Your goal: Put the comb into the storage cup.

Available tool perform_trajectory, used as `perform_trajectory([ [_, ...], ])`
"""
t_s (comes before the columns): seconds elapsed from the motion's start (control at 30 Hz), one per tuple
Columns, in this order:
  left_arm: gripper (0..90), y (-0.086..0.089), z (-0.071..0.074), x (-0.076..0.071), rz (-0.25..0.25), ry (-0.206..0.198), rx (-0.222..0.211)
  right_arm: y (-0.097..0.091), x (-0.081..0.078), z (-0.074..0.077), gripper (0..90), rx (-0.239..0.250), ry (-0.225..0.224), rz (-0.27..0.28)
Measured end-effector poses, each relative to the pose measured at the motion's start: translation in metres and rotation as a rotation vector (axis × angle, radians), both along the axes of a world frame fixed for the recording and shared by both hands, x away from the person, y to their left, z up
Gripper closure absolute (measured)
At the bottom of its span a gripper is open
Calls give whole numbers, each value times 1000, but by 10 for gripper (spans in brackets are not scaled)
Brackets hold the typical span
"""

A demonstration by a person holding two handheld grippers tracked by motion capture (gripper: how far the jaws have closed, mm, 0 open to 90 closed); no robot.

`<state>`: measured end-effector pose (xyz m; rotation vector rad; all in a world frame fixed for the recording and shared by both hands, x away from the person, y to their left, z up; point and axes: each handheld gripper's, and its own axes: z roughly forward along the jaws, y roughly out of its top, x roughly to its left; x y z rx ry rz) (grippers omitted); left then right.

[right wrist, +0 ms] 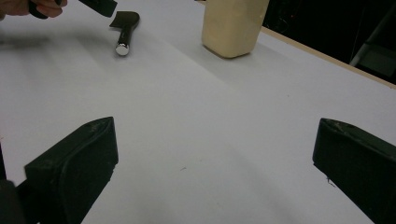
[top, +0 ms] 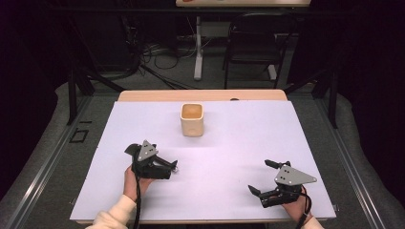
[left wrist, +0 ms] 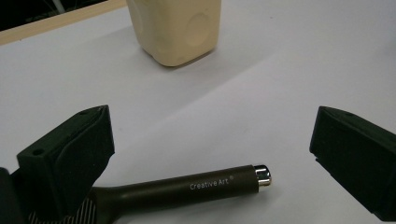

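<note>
On the white table, from above, a cream cup stands far back. Closer, the left gripper gapes around a dark pen, maybe a brush, ready to pinch. Across the table, the right gripper waits wide and empty.

- Table: light wood top, bare along the far edge.
- White sheet covers nearly the whole top.
- Cream square cup stands upright on the sheet, far centre, open side up.
- Dark tool with silver end cap, printed "Creative Art", lies flat on the sheet, near left.
</note>
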<state>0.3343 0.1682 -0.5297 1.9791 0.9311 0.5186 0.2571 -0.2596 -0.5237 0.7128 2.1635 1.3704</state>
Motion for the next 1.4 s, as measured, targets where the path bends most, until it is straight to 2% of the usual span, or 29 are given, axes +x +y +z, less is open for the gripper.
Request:
perform_trajectory([
  [0.17,24,-6,0,3,-3,9,14,0,1,0,0,-6,7,2],
  [0.23,196,-8,-1,3,-9,8,18,1,1,-1,0,-10,5,4],
  [0.3,229,-10,-1,3,-19,9,20,1,1,0,0,-12,6,4],
  [0.33,363,-12,-1,3,-25,11,20,0,1,0,0,-10,5,3],
  [0.4,458,-14,-2,3,-30,19,20,0,1,0,0,-10,4,3],
  [0.47,564,-17,-3,4,-60,29,32,1,1,0,0,-13,5,7],
  [0.53,683,-18,-3,4,-65,32,27,2,2,0,0,-15,3,7],
  [0.57,683,-18,-3,4,-66,36,29,2,2,0,0,-15,3,7],
  [0.6,778,-18,-4,4,-70,37,25,2,2,0,0,-14,6,7],
  [0.67,851,-17,-5,5,-73,45,28,2,2,-1,0,-13,7,8],
  [0.77,898,-18,-7,5,-79,56,41,2,2,-1,0,-13,4,9],
  [0.83,899,-20,-9,6,-88,65,50,2,2,-1,0,-14,4,9],
  [1.0,900,-24,-15,10,-104,112,80,2,2,-1,0,-21,6,8],
  [1.2,900,-25,-18,10,-119,155,83,2,2,-1,0,-19,10,10],
  [1.3,900,-25,-20,10,-125,190,96,2,2,-1,0,-18,10,12],
  [1.4,900,-25,-20,10,-127,190,108,3,2,-1,0,-18,12,12],
])
